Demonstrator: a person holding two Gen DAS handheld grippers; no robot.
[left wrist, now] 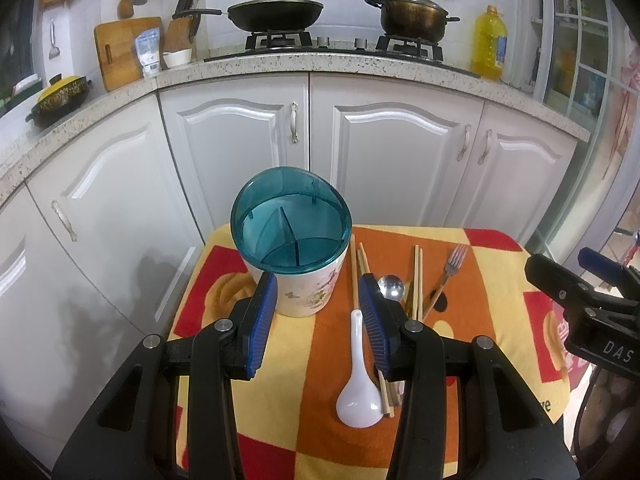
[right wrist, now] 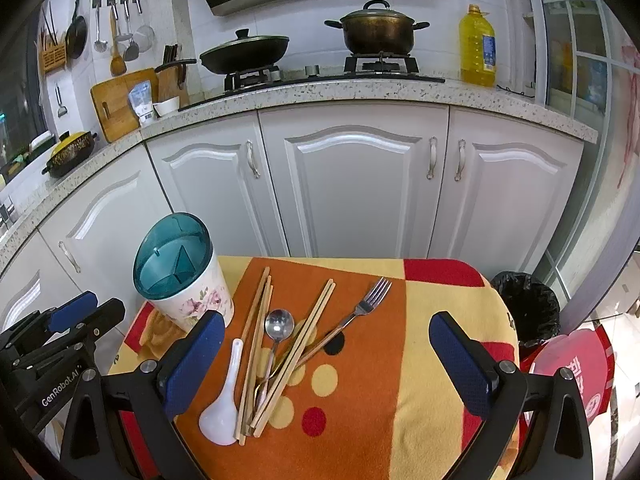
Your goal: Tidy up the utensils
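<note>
A white floral utensil holder [left wrist: 304, 292] [right wrist: 192, 300] with a teal divided top stands at the cloth's far left. To its right lie a white ceramic spoon [left wrist: 358, 380] [right wrist: 224, 400], wooden chopsticks [left wrist: 416, 280] [right wrist: 296, 356], a metal spoon [left wrist: 392, 286] [right wrist: 278, 332] and a fork [left wrist: 450, 272] [right wrist: 360, 308]. My left gripper [left wrist: 318, 292] hangs open just before the holder, nothing between its fingers. My right gripper [right wrist: 328, 328] is wide open above the utensils, holding nothing.
The utensils lie on a small table under an orange, yellow and red cloth [right wrist: 420, 320]. White cabinets [right wrist: 352, 184] and a counter with a stove, wok, pot and oil bottle [right wrist: 476, 46] stand behind. A black-lined bin [right wrist: 524, 308] sits at the right.
</note>
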